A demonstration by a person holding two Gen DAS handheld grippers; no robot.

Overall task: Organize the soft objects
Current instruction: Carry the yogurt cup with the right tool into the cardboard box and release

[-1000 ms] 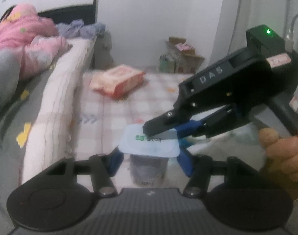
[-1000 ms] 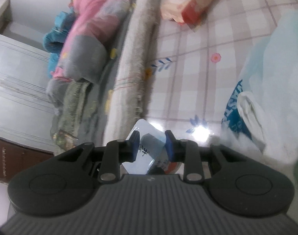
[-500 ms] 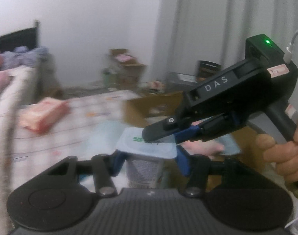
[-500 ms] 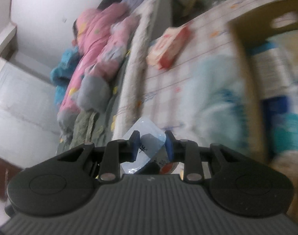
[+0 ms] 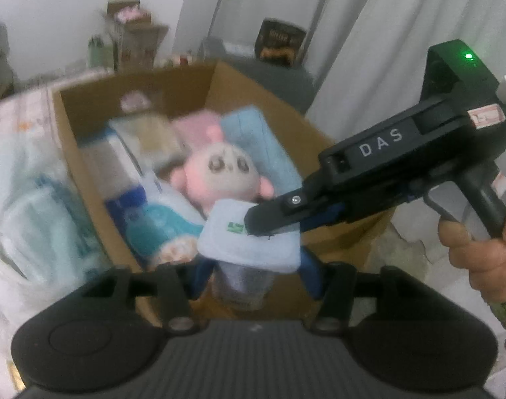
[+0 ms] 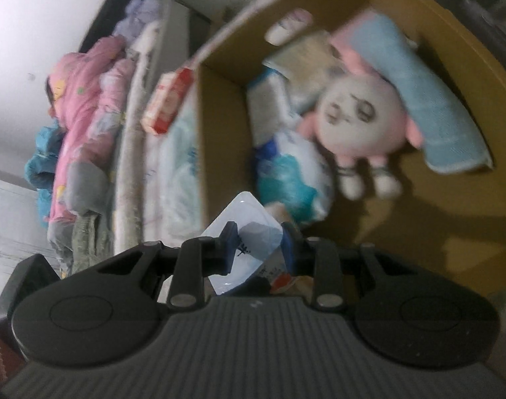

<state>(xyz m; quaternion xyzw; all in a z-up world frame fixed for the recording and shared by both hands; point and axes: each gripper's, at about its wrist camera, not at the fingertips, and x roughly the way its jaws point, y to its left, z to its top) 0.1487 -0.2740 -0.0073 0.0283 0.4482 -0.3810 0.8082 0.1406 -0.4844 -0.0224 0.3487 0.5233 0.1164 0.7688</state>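
Note:
A small soft pack (image 5: 249, 242) with a pale blue top and a green mark hangs over an open cardboard box (image 5: 66, 126). My left gripper (image 5: 253, 279) is shut on its lower body, one blue pad on each side. My right gripper (image 5: 269, 229) comes in from the right, held by a person's hand (image 5: 479, 249), and is shut on the pack's top edge. In the right wrist view the pack (image 6: 249, 219) sits pinched in the right gripper (image 6: 259, 242). Inside the box (image 6: 219, 106) lie a pink plush doll (image 6: 356, 116), a blue towel (image 6: 429, 106) and a blue-and-white bag (image 6: 292, 173).
A white plastic bag (image 5: 30, 216) bulges against the box's left side. Beyond the box lie a red-and-white packet (image 6: 168, 99) and a bed with pink bedding (image 6: 83, 99). Grey curtains (image 5: 352, 33) hang behind the box, and boxes and bottles (image 5: 129, 33) stand by the far wall.
Both grippers have carried the pack sideways, from above the checked floor mat to above the open cardboard box. Their hold on the pack looks the same.

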